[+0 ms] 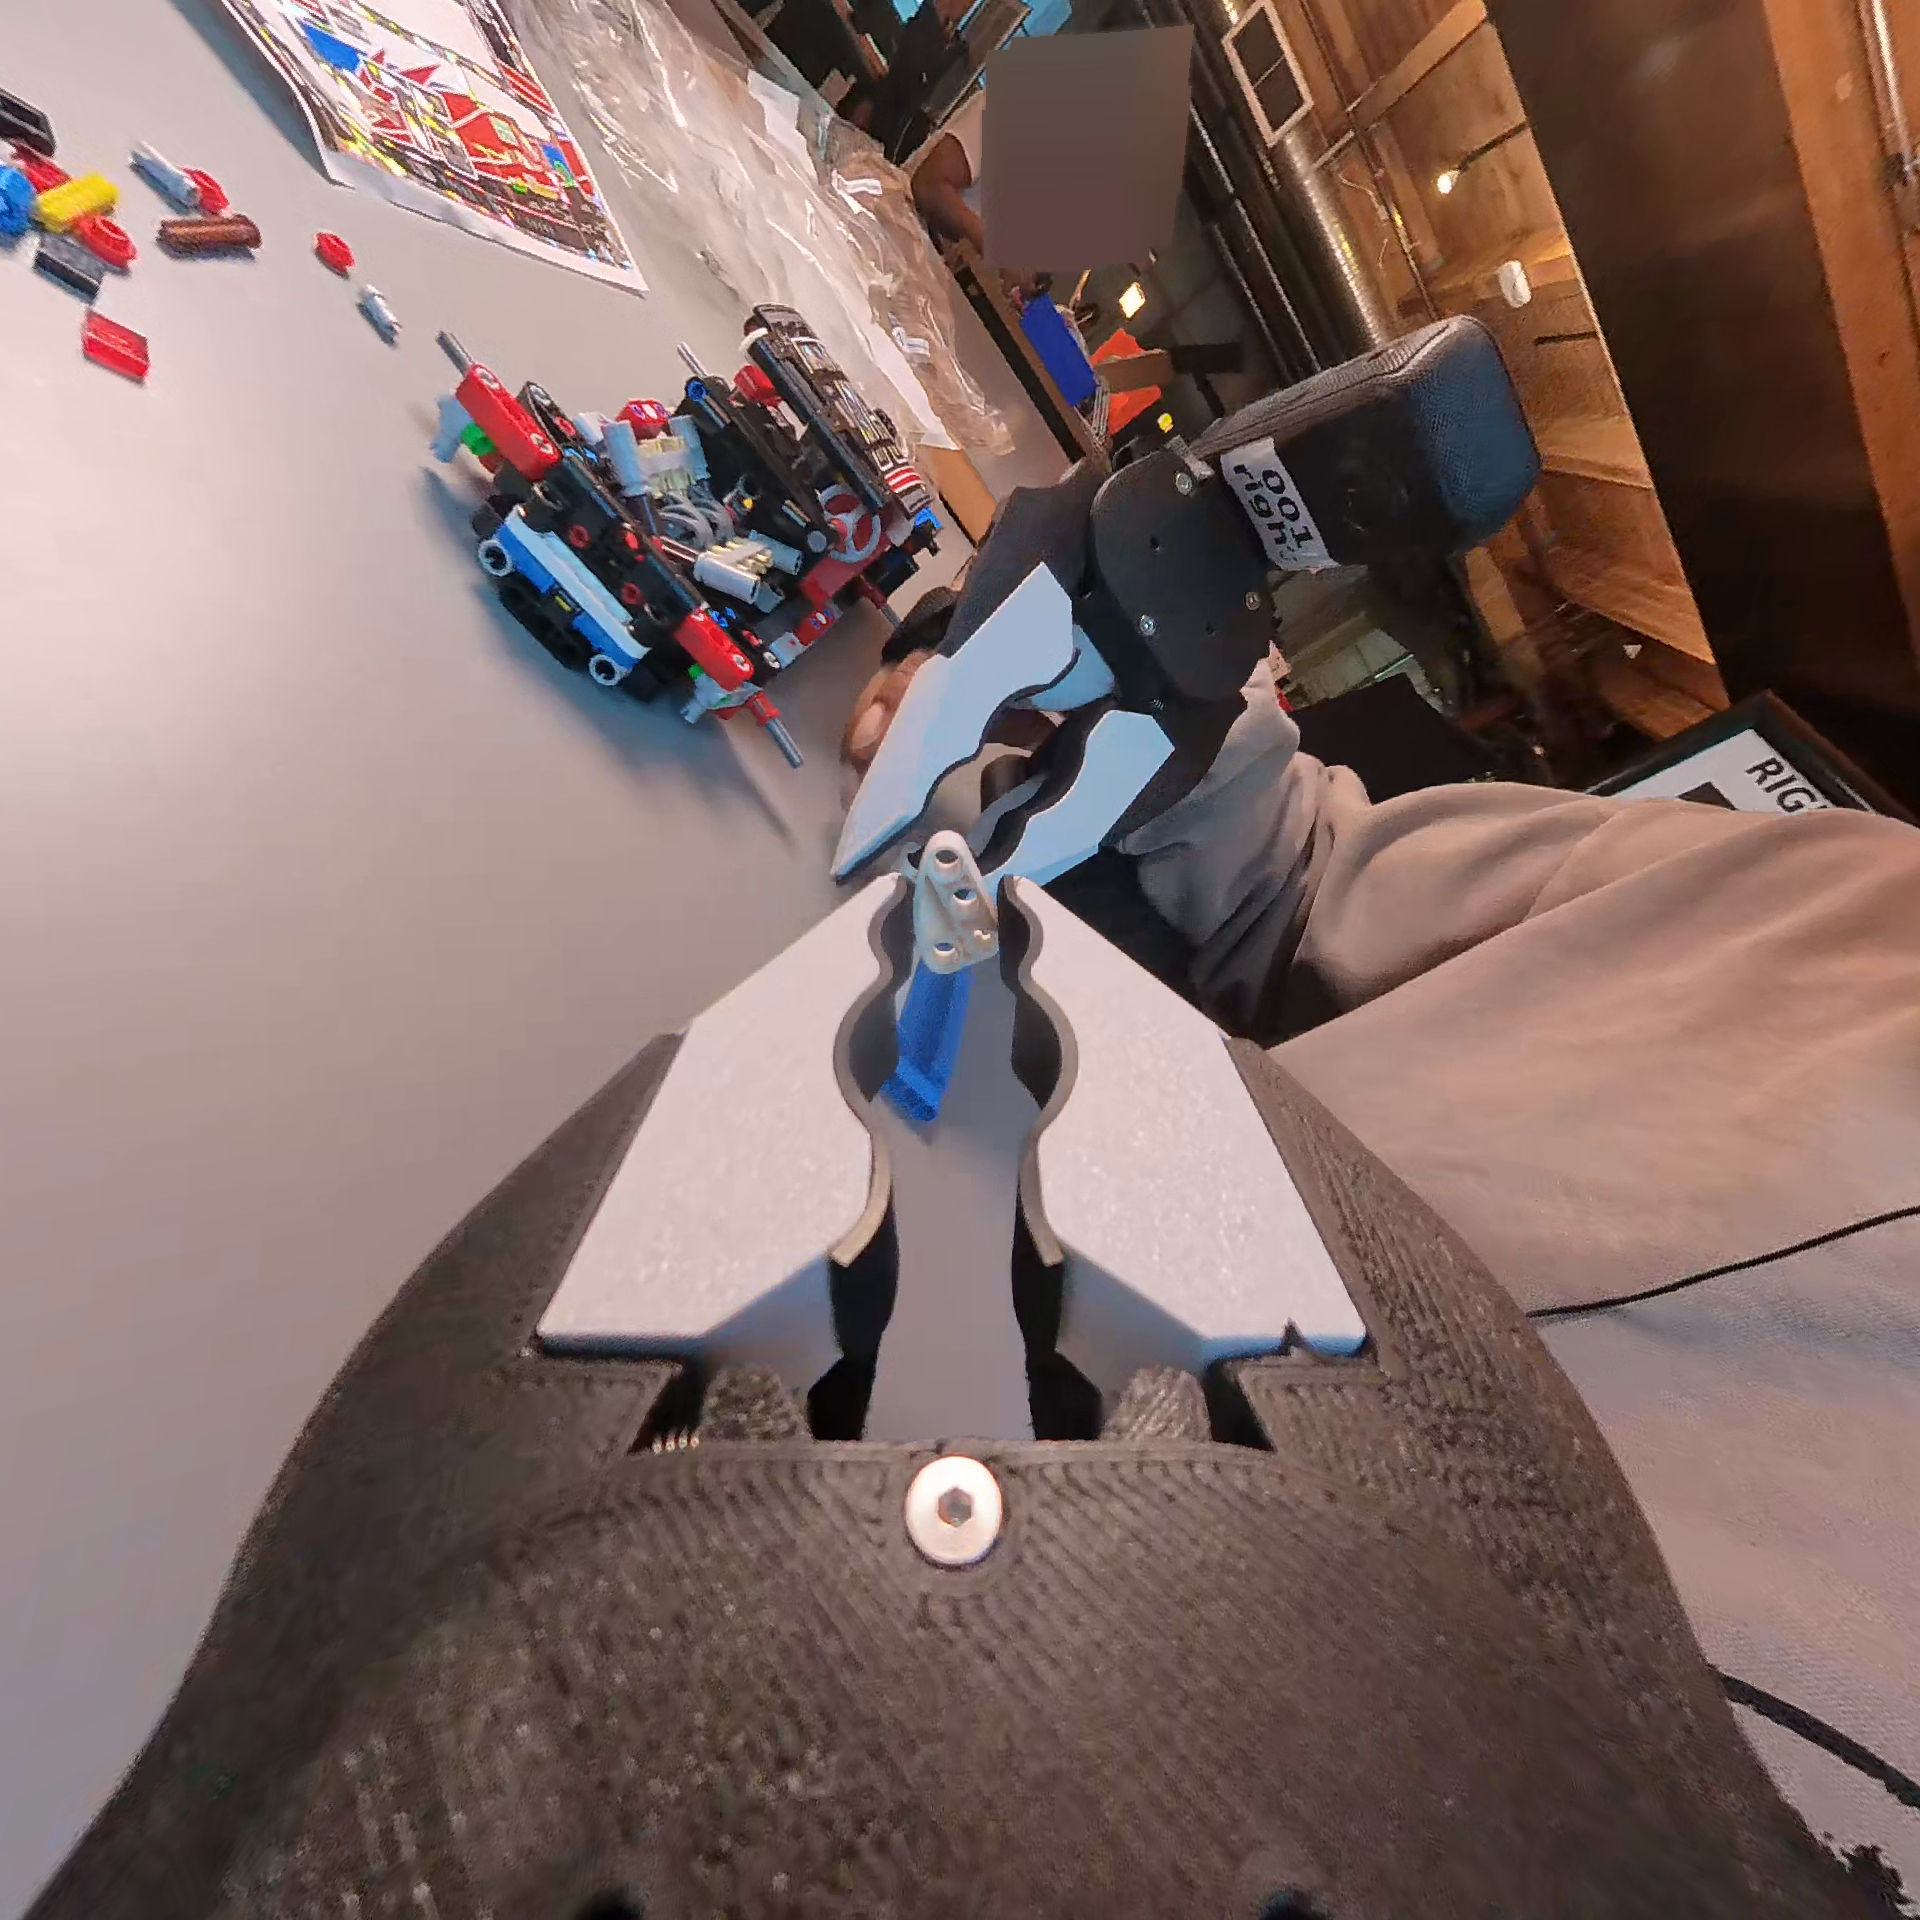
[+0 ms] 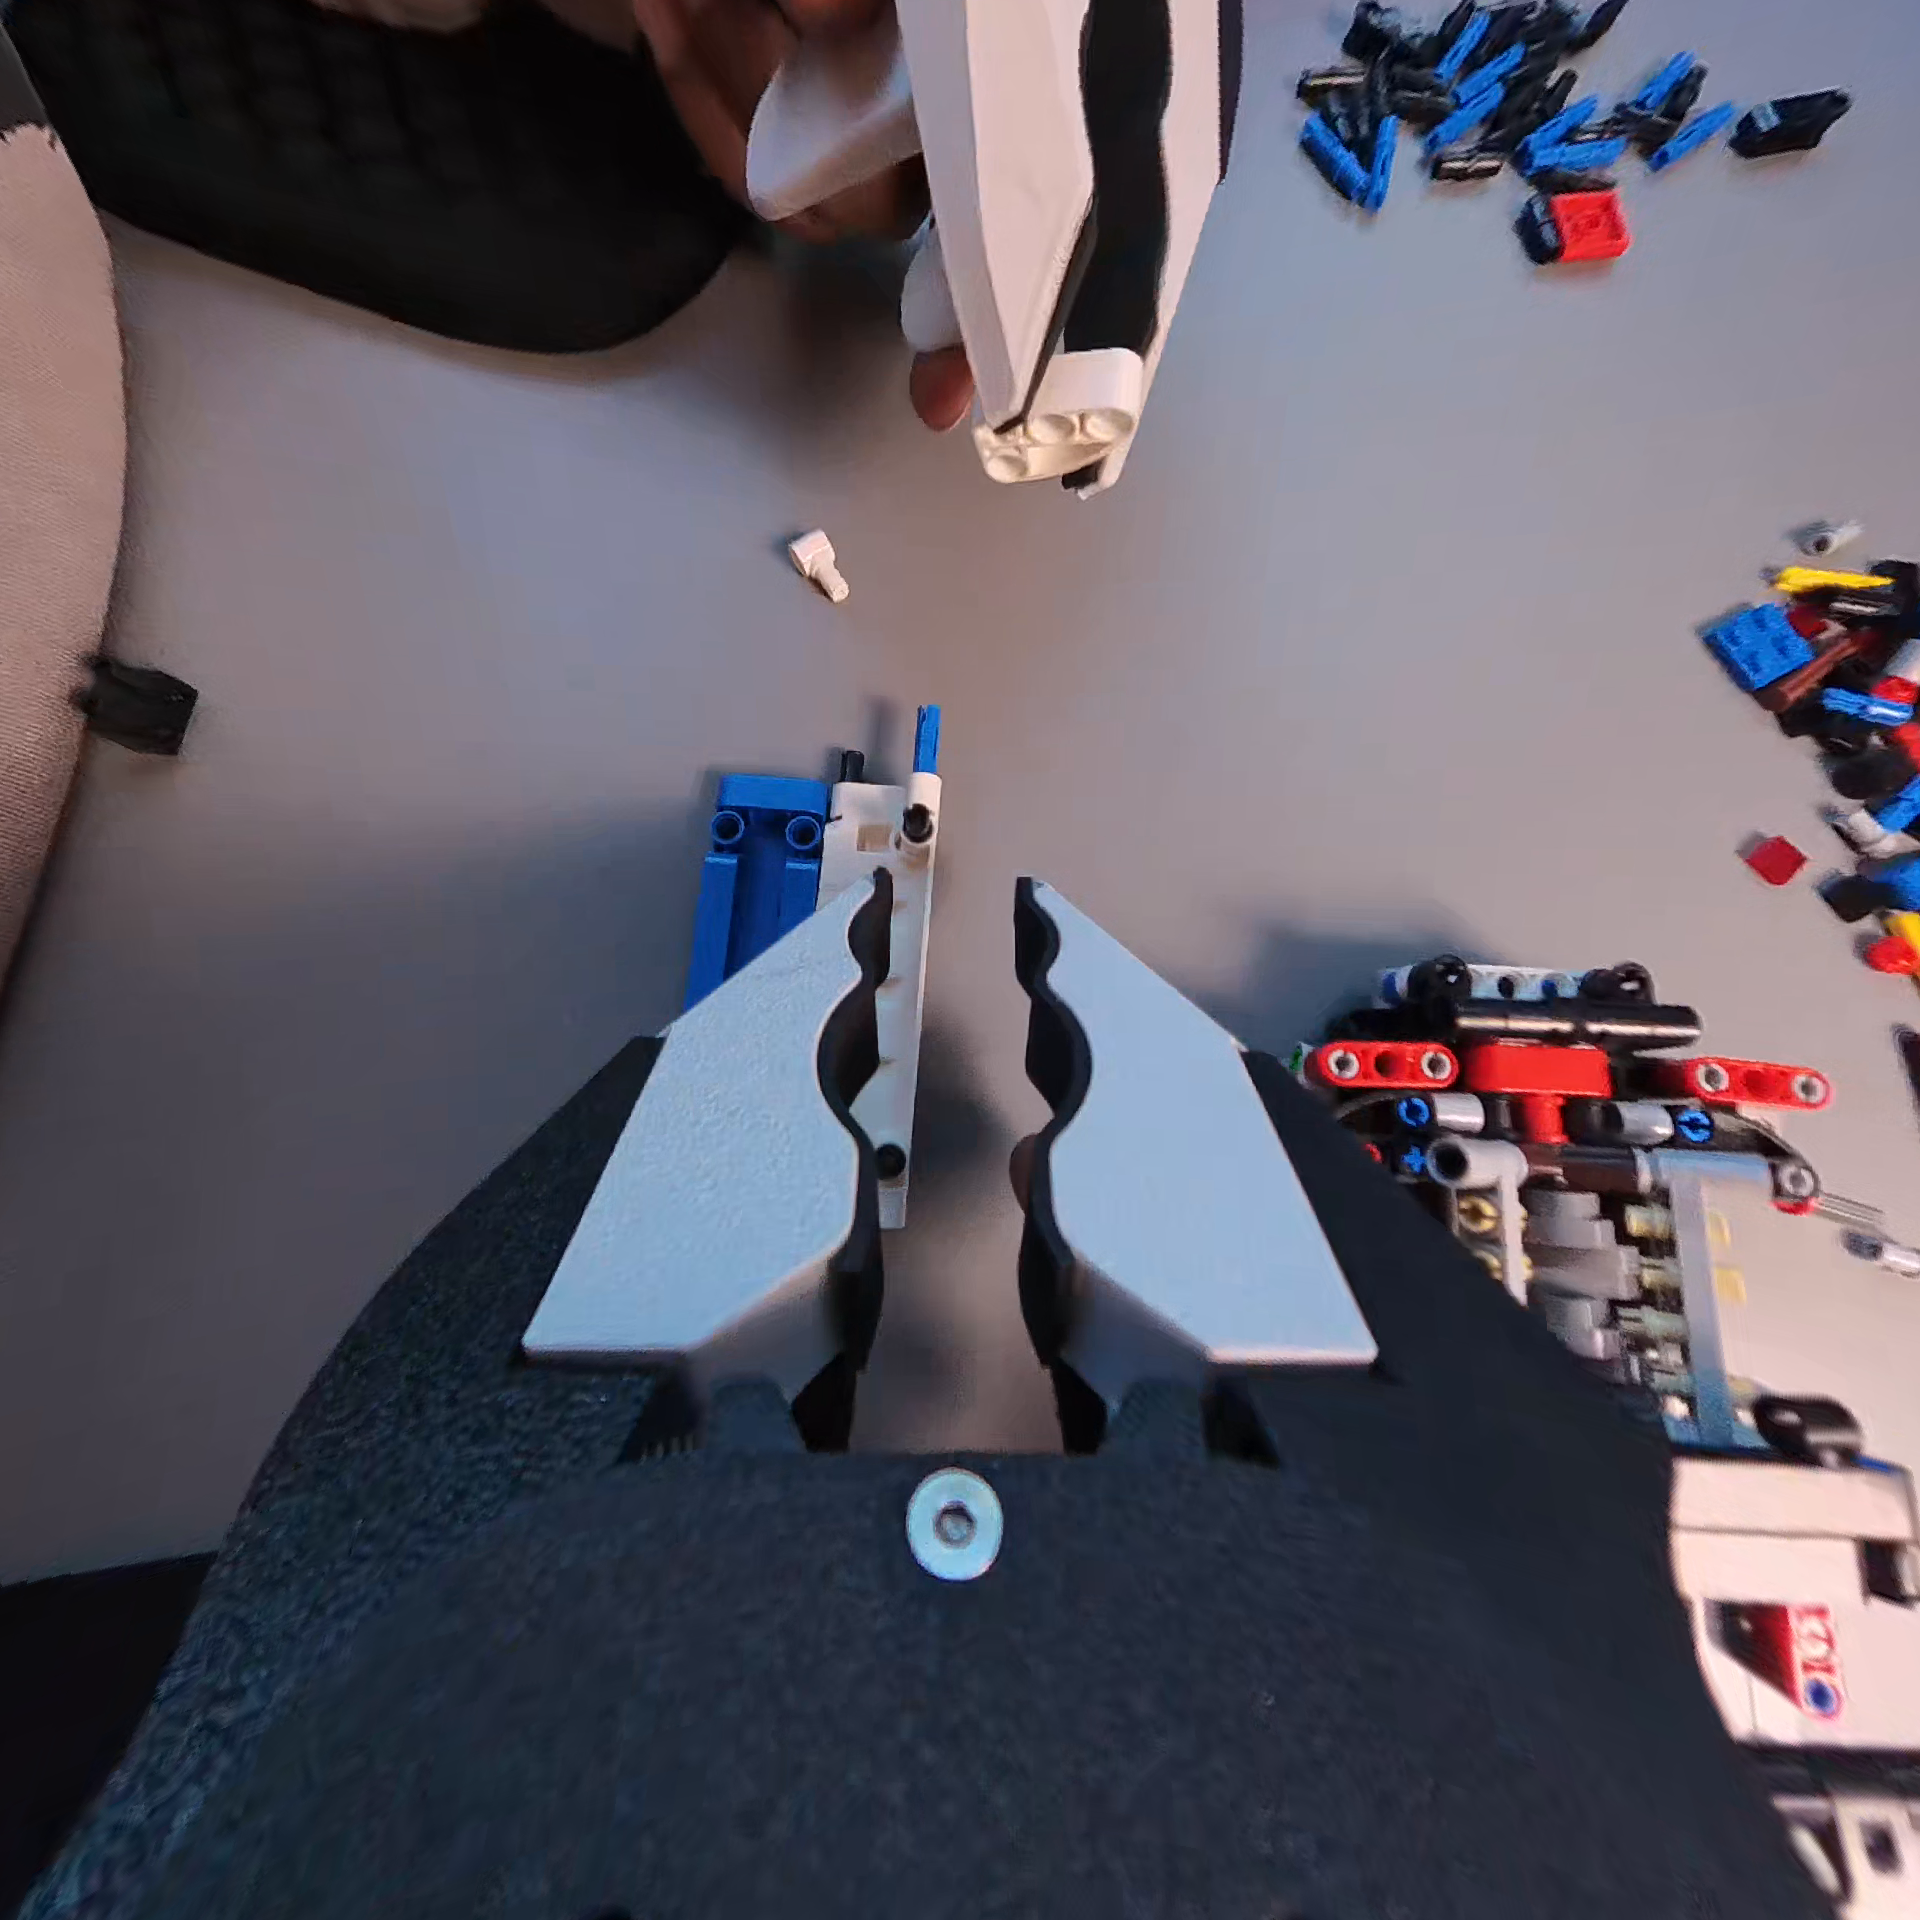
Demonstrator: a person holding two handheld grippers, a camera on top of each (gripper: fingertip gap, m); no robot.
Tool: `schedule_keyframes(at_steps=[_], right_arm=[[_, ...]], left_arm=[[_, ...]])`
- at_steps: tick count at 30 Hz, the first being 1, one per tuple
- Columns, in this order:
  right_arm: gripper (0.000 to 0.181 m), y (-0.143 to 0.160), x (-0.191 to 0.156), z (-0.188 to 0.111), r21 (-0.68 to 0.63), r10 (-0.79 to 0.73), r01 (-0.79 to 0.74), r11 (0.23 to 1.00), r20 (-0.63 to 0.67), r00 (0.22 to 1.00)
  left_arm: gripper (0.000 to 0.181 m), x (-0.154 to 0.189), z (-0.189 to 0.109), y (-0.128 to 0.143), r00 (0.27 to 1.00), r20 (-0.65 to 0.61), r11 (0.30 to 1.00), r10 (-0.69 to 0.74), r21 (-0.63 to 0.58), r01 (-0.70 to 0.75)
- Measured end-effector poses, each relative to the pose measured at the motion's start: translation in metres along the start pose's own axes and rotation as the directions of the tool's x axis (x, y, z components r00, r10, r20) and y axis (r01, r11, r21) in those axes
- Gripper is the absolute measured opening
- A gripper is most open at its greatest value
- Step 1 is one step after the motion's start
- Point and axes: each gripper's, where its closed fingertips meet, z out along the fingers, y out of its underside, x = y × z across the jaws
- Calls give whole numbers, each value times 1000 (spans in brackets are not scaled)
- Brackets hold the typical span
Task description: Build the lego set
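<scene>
Up close, the left gripper (image 1: 951,883) is clamped on a small white beam (image 1: 951,909) with round holes, pinched right at its fingertips and held above the grey table (image 1: 260,883). From the right wrist view the same white piece (image 2: 1060,416) shows end-on at the tips of that gripper (image 2: 1049,457). A blue piece (image 1: 928,1049) shows between the left fingers farther back; whether it is held or lies on the table beneath is hard to tell.

The right gripper (image 2: 951,883) has its jaws apart with nothing between them. Just beside its left finger, on the table, lies a blue and white sub-assembly (image 2: 821,894) with a blue pin sticking out of its far end. A small white connector (image 2: 819,563) lies apart, farther out.

The half-built vehicle (image 2: 1579,1164), in red, black and grey, sits to the right of the right gripper. Loose bricks (image 2: 1849,727) and a heap of blue and black pins (image 2: 1507,104) lie beyond it. An instruction sheet (image 1: 436,125) lies at the far side of the table.
</scene>
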Motion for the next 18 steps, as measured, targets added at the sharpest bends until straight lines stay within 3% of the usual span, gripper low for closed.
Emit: schedule_keyframes(at_steps=[4, 7, 10, 18], right_arm=[[23, 0, -8, 17, -95, -12, 20, 995, 84, 996], [7, -3, -9, 23, -115, -21, 32, 993, 98, 995], [7, -5, -11, 24, -90, -75, 82, 993, 77, 994], [5, -37, 10, -11, 203, -84, 144, 969, -276, 957]], left_arm=[[14, -2, 0, 4, 1000, 14, 1000, 13, -17, -12], [13, 0, -2, 3, 1000, -4, 1000, 6, -14, -6], [13, 2, -3, 3, 1000, -22, 1000, 0, -7, 0], [13, 1, -2, 1, 999, -44, 1000, -19, 9, 20]])
